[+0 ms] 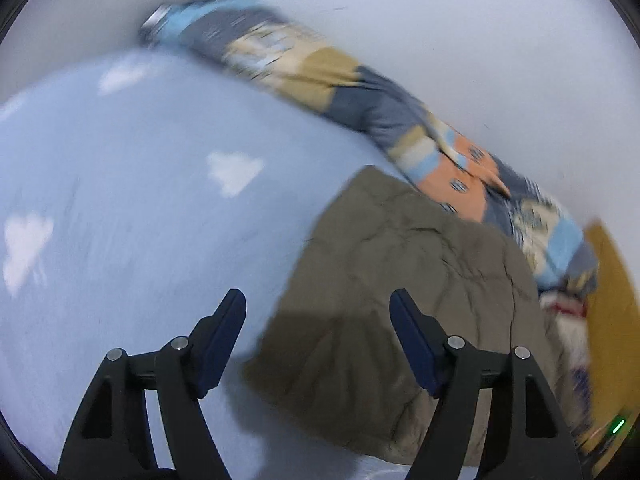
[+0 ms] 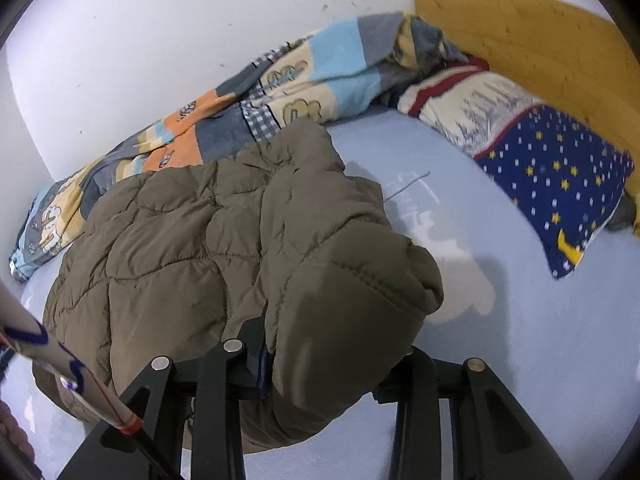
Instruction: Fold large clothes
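The olive quilted puffer jacket (image 2: 224, 240) is lying on the pale blue bed sheet (image 2: 500, 340), beside the patchwork quilt (image 2: 280, 92) that is running along the white wall (image 2: 160, 20).

Right gripper (image 2: 336, 364): its jaws are clamping a padded fold of the jacket, which is bulging up between the fingers and hiding the fingertips. The rest of the jacket is spreading away from this gripper toward the quilt.

Left gripper (image 1: 318, 300): its jaws are standing apart, with nothing between the pads. In the blurred left wrist view, the jacket (image 1: 400, 280) is lying under and beyond the right finger, while the left finger is hanging over bare sheet (image 1: 120, 200).

A star-patterned pillow (image 2: 552, 176) is resting against the wooden headboard (image 2: 540, 40).
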Tool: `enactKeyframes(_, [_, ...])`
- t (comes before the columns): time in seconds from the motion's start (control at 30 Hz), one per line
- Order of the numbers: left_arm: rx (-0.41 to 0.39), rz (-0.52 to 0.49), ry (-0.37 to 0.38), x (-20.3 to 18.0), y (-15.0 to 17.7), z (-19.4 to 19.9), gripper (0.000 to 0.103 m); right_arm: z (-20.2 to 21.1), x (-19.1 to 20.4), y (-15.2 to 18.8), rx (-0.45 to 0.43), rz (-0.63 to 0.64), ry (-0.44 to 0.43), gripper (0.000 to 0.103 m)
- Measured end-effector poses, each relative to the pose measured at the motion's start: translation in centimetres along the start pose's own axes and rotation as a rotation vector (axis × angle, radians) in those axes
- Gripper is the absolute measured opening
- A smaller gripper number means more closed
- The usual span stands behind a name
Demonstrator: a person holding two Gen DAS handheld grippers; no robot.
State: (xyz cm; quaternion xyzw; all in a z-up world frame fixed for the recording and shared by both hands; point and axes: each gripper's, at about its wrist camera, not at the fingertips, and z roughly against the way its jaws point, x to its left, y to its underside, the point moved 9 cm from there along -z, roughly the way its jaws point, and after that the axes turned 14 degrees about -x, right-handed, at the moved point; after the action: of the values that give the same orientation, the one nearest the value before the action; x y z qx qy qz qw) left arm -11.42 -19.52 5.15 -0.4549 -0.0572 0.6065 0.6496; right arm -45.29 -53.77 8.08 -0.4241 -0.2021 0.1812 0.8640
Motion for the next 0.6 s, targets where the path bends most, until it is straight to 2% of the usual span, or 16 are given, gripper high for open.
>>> enactKeyframes(0.07, [0.078,0.113,-0.040,2.3,1.2,-0.5,0.080,-0.2,-0.1,0.1,0.009,-0.018,-0.001,0.038])
enactKeyframes(0.1, [0.109,0.164,-0.046,3.1,1.9,-0.7,0.080,-0.2,-0.1,0.2,0.010,-0.019,0.000,0.038])
enactKeyframes(0.2, [0.191,0.299,-0.028,4.6,4.3,-1.6,0.080,-0.4,0.1,0.2,0.011,-0.014,0.007,0.038])
enactKeyframes(0.27, [0.205,0.348,0.004,4.4,5.1,-2.1,0.080,-0.5,0.0,0.2,0.015,-0.021,0.007,0.038])
enactKeyframes(0.43, [0.146,0.361,0.063,2.7,5.4,-3.6,0.081,-0.6,0.0,0.4,0.021,-0.020,0.011,0.038])
enactKeyframes(0.6, [0.145,0.311,0.085,1.8,6.2,-6.9,0.085,-0.9,-0.2,0.6,0.031,-0.022,0.009,0.038])
